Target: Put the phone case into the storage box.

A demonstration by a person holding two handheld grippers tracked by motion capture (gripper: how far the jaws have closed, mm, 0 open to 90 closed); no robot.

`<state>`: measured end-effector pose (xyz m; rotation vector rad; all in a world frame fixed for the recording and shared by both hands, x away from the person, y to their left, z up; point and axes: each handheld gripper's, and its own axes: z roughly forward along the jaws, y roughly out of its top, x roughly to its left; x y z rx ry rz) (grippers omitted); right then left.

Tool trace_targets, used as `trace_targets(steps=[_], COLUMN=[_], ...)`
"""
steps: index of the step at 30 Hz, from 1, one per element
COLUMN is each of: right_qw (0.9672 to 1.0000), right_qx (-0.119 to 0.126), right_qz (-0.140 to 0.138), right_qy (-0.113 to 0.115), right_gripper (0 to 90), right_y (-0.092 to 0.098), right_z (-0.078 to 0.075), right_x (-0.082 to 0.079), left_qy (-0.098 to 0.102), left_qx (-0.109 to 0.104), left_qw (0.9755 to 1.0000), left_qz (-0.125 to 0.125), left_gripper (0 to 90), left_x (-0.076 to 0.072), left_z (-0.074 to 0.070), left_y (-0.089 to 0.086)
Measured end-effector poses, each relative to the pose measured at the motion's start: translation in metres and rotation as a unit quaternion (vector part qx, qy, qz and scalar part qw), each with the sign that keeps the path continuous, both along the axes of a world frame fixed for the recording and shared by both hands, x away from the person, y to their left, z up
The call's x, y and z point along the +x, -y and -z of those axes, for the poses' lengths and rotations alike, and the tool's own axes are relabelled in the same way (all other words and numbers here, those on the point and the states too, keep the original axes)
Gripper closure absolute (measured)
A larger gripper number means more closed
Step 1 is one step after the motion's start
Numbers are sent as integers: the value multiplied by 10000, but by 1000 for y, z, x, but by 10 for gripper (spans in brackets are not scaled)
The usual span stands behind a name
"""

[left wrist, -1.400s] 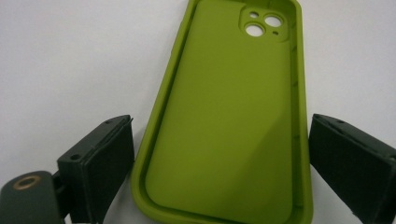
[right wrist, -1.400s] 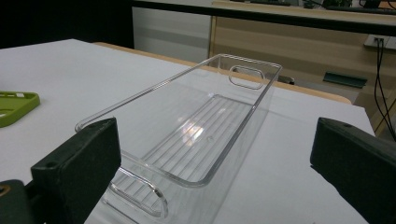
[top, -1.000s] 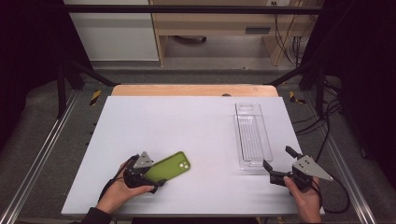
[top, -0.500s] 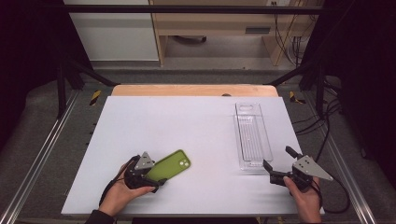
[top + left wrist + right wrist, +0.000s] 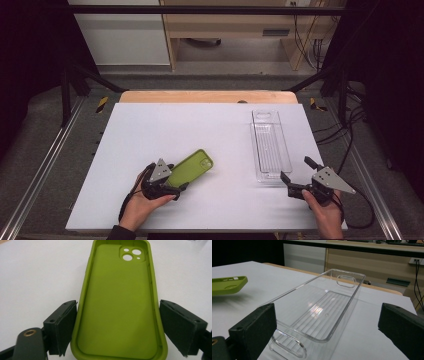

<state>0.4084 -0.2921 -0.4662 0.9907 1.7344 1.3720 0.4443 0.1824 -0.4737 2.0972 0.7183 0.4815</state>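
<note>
High view puts the green phone case [image 5: 190,168] low on the white worktop [image 5: 200,130], toward seven o'clock, lying slanted with its camera cut-outs pointing to one o'clock and its hollow side up. The left gripper [image 5: 172,181] has come at it from the bottom end. In the left gripper view its fingers [image 5: 61,327] straddle that end widely: the left one lies against the case's rim, while the right one seems to stand a sliver off, so the case looks bracketed rather than firmly pinched. The jaws have just been closing a little around it, which suggests a grip being set so the case can be lifted by its narrow end.

At four o'clock the right gripper [image 5: 296,176] waits with its fingers [image 5: 257,327] spread wide and holding nothing, aimed at the near handle of a clear plastic tray [image 5: 270,145]. The tray lies lengthwise at three o'clock, well apart from the case, and is probably where it belongs.

Beyond the worktop's wooden far edge are a grey floor, a pale cabinet, a wooden bench and dangling cables, framed by black rails.
</note>
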Motion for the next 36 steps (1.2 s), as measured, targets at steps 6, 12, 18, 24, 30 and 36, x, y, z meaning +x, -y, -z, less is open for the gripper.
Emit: trace_targets(steps=[6,12,18,24,30,36], right_qw=[10000,9996,9990,9988,9979,9932], right_qx=[29,182,250,408,249,207], right_qz=[48,229,365,184,-332,-822], right_qy=[-10,-3,-54,-220,-497,-792], right_gripper=[24,29,41,58,59,56], right_y=[-3,-4,-9,-45,-96,-140], right_z=[-1,-4,-10,-43,-70,-83], right_x=[1,0,0,4,18,36], left_qy=[350,620,783,991,1163,1309], left_qx=[-404,-657,-759,-843,-881,-905], left_qw=[9982,9945,9924,9899,9876,9852], left_qz=[-274,-523,-578,-565,-572,-633], left_gripper=[163,163,163,162,162,162], left_x=[-4,-6,-8,-13,-20,-22], left_z=[-12,-16,-19,-26,-33,-38], left_y=[-12,-24,-29,-28,-28,-30])
